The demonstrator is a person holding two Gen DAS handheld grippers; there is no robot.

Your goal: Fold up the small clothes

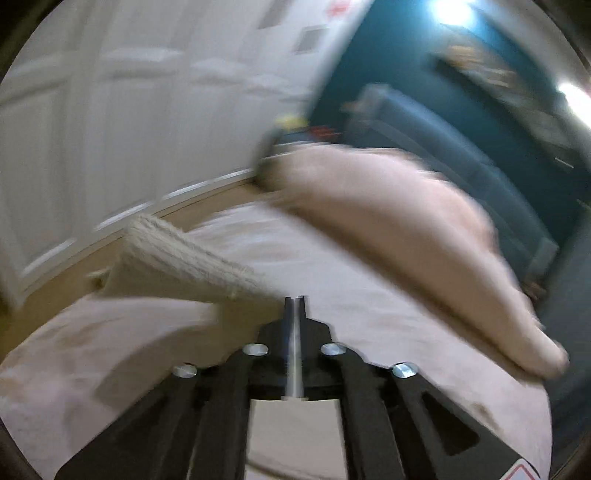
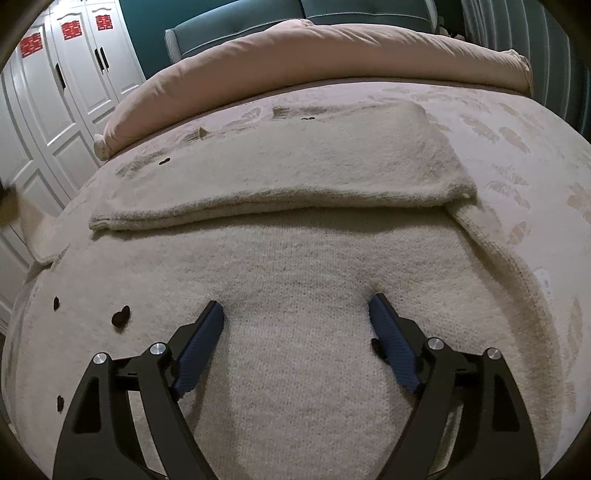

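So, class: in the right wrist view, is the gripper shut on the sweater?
No, the right gripper is open, its fingers apart over the sweater.

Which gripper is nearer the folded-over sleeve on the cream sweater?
Right. The right gripper stands open over the sweater, just below the sleeve. The left gripper, shut, is off at the sweater's edge.

The room is dim and evenly lit, with two bright lamps (image 1: 452,11) flaring white at the upper right of the left wrist view. That view is smeared with motion blur throughout. The right wrist view is sharp, shadows soft under the folded knit (image 2: 280,177). Both bend strongly at dark, vignetted edges.
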